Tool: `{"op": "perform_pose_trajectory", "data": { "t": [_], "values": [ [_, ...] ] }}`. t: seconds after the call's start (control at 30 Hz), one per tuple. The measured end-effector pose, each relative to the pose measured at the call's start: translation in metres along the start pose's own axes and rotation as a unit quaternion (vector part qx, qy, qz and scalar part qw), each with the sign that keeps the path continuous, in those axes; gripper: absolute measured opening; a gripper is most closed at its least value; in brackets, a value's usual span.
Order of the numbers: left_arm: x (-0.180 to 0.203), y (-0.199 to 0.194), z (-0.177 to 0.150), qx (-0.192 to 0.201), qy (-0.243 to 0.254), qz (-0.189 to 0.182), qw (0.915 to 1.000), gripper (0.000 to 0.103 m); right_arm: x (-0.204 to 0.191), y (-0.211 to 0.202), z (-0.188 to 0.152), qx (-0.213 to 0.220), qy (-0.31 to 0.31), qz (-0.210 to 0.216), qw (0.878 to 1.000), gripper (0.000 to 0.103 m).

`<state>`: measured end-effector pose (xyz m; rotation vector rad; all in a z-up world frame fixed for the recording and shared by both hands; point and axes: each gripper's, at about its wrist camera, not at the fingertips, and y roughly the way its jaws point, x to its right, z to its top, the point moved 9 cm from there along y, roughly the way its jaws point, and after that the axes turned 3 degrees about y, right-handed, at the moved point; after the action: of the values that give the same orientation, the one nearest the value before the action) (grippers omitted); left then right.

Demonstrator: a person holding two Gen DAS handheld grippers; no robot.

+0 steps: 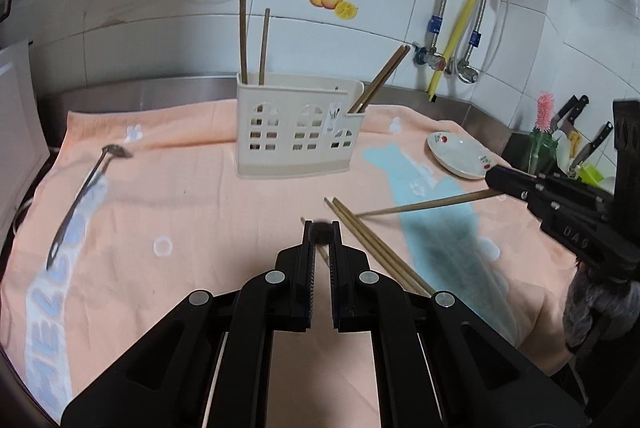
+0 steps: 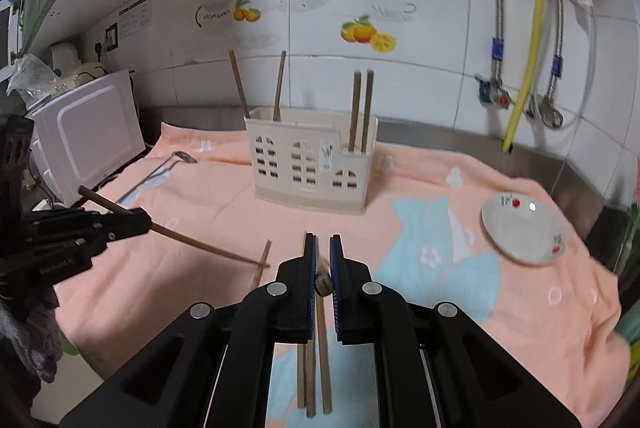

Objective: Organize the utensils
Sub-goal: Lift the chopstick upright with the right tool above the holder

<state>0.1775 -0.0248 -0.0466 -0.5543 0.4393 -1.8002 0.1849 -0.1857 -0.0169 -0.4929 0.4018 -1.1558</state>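
A cream utensil holder (image 1: 296, 133) (image 2: 312, 167) stands on the peach towel, with two chopsticks upright in its left compartment (image 1: 253, 41) and two in its right (image 1: 380, 79). My left gripper (image 1: 322, 228) (image 2: 146, 222) is shut on one wooden chopstick (image 2: 200, 246), held level above the towel. My right gripper (image 2: 323, 248) (image 1: 490, 175) is shut on another chopstick (image 1: 424, 204) that points left. Several loose chopsticks (image 1: 372, 244) (image 2: 314, 368) lie on the towel beneath the grippers. A metal spoon (image 1: 84, 195) (image 2: 160, 171) lies at the left.
A small white plate (image 1: 460, 155) (image 2: 524, 228) sits on the towel at the right. A white appliance (image 2: 88, 143) stands at the left edge. Knives and a pink brush (image 1: 544, 115) stand at the far right. Pipes and valves (image 2: 516, 99) run down the tiled wall.
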Motion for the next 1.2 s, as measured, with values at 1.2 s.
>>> {"op": "perform_pose_trajectory", "data": {
  "t": [1.2],
  "values": [
    [-0.023,0.023,0.249,0.111,0.076,0.054,0.9894,0.005,-0.005,0.035,0.209,0.038,-0.003,0.056,0.998,0.006]
  ]
}}
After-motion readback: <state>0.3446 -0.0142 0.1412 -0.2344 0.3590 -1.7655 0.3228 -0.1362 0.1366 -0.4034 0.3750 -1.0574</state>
